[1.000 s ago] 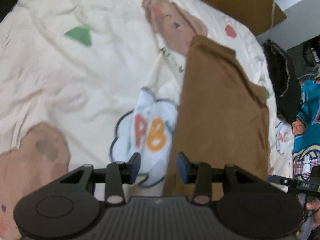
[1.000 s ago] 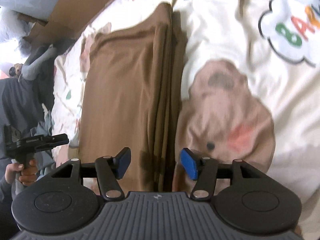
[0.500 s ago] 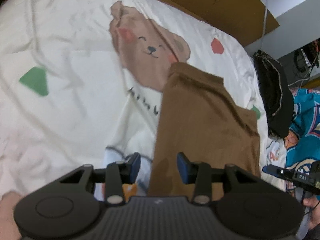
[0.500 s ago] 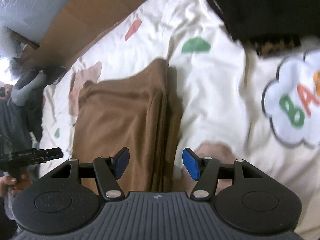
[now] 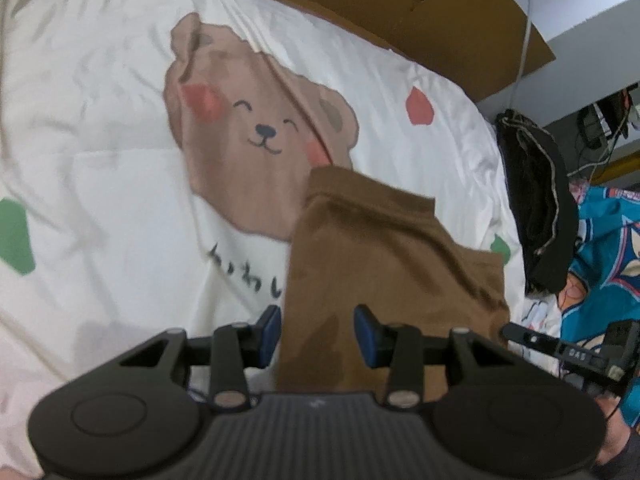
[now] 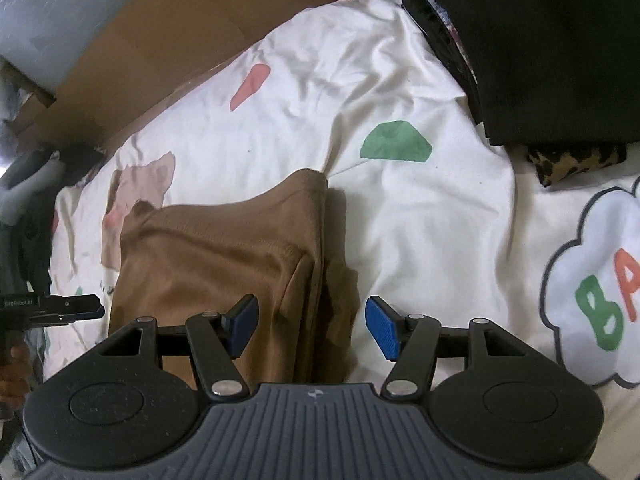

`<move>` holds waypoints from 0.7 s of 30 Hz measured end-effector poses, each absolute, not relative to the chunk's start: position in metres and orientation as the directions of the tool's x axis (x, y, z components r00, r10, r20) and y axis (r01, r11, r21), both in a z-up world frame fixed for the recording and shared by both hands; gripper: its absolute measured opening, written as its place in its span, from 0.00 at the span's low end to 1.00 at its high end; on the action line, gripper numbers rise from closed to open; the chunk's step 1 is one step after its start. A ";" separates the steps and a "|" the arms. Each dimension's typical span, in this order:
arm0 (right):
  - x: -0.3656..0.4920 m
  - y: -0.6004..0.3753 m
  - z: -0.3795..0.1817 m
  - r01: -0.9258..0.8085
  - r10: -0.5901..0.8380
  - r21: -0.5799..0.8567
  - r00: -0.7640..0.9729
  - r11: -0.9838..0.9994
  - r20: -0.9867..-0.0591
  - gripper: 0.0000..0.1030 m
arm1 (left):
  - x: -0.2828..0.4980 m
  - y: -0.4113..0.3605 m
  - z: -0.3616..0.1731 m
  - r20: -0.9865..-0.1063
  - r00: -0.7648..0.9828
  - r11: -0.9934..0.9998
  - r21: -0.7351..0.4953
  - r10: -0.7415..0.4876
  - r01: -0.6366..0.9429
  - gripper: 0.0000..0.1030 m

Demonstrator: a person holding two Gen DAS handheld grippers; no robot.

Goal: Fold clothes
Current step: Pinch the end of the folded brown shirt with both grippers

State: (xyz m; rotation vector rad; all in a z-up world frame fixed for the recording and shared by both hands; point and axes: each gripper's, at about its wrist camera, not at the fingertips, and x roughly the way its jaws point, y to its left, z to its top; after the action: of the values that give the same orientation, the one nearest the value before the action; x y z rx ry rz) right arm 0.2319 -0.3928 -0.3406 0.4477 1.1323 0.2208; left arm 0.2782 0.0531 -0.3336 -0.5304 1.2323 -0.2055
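Garment, brown (image 5: 384, 264): one piece, folded lengthwise into a long strip, lying flat on the bed sheet (image 5: 100, 184). We see its far end reaching the chin of the printed bear face (image 5: 256, 128); its layered side edge (image 6: 316, 264) shows in the right wrist view, with a shadow beside it.

Left tool (image 5: 316, 334): we hold it above the near end of the garment, angled down. Its blue pads stand apart with the garment's left edge between them; nothing is clenched and the pads do not press the cloth.

Right tool (image 6: 310, 328): we hold it over the garment's layered edge. Its jaws stand wide, released, straddling the edge without touching it.

Bed sheet: cream, printed with the bear, a red patch (image 5: 420, 108), a green patch (image 6: 396, 142) and a cloud with coloured letters (image 6: 600, 292).

Cardboard (image 5: 420, 12): brown sheets along the far side of the bed.

Black clothing (image 6: 552, 48): a dark heap at the sheet's upper right in the right wrist view, with a leopard-print piece (image 6: 576, 162) beneath its edge.

Dark garment (image 5: 536, 208): at the sheet's right edge in the left wrist view, with turquoise patterned fabric (image 5: 600, 240) just beside it.
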 end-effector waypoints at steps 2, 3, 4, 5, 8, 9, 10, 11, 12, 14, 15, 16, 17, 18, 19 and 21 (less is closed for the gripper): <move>0.237 -0.392 -0.345 0.054 0.391 0.450 0.412 0.891 -0.823 0.64 | 0.285 0.054 -0.335 -0.841 0.334 0.863 -0.488 -0.425 -0.130 0.41; 0.238 -0.391 -0.348 0.057 0.393 0.452 0.408 0.890 -0.824 0.64 | 0.288 0.054 -0.336 -0.841 0.333 0.863 -0.488 -0.425 -0.130 0.41; 0.240 -0.390 -0.350 0.060 0.394 0.454 0.404 0.889 -0.825 0.64 | 0.290 0.055 -0.337 -0.840 0.332 0.862 -0.491 -0.429 -0.129 0.41; 0.242 -0.390 -0.352 0.064 0.397 0.458 0.401 0.887 -0.825 0.64 | 0.293 0.056 -0.338 -0.837 0.332 0.859 -0.496 -0.435 -0.126 0.41; 0.244 -0.389 -0.357 0.069 0.413 0.474 0.390 0.878 -0.823 0.62 | 0.300 0.058 -0.342 -0.834 0.332 0.859 -0.500 -0.441 -0.114 0.41; 0.245 -0.389 -0.359 0.069 0.419 0.478 0.384 0.875 -0.823 0.62 | 0.302 0.059 -0.344 -0.836 0.331 0.862 -0.495 -0.438 -0.109 0.41; 0.245 -0.388 -0.360 0.066 0.426 0.483 0.379 0.873 -0.822 0.54 | 0.303 0.059 -0.345 -0.837 0.331 0.864 -0.492 -0.435 -0.106 0.43; 0.246 -0.388 -0.361 0.063 0.432 0.487 0.376 0.871 -0.820 0.46 | 0.303 0.061 -0.348 -0.837 0.332 0.864 -0.492 -0.435 -0.106 0.50; 0.246 -0.387 -0.362 0.058 0.438 0.492 0.372 0.869 -0.818 0.41 | 0.304 0.062 -0.350 -0.835 0.334 0.862 -0.495 -0.438 -0.107 0.51; 0.247 -0.386 -0.362 0.057 0.449 0.501 0.368 0.863 -0.814 0.28 | 0.304 0.063 -0.353 -0.828 0.334 0.855 -0.508 -0.450 -0.107 0.52; 0.248 -0.386 -0.361 0.059 0.453 0.506 0.367 0.861 -0.813 0.24 | 0.305 0.064 -0.354 -0.824 0.334 0.850 -0.516 -0.458 -0.106 0.52; 0.248 -0.386 -0.360 0.058 0.456 0.509 0.367 0.859 -0.811 0.22 | 0.305 0.065 -0.356 -0.819 0.333 0.845 -0.525 -0.467 -0.103 0.52; 0.248 -0.387 -0.357 0.056 0.459 0.512 0.369 0.857 -0.808 0.21 | 0.306 0.064 -0.356 -0.812 0.334 0.839 -0.536 -0.479 -0.098 0.52; 0.247 -0.388 -0.356 0.058 0.463 0.517 0.370 0.854 -0.806 0.21 | 0.306 0.063 -0.357 -0.806 0.333 0.835 -0.544 -0.490 -0.087 0.52; 0.247 -0.389 -0.355 0.063 0.466 0.522 0.370 0.850 -0.804 0.21 | 0.306 0.061 -0.357 -0.803 0.331 0.834 -0.547 -0.497 -0.074 0.52; 0.246 -0.389 -0.354 0.066 0.469 0.527 0.373 0.848 -0.801 0.21 | 0.306 0.056 -0.358 -0.802 0.322 0.839 -0.543 -0.502 -0.044 0.52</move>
State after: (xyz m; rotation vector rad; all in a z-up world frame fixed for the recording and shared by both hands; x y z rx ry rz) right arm 0.2462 -0.3892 -0.3545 0.5273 1.1737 0.2738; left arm 0.3063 0.0564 -0.3580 -0.5252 1.2185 -0.3195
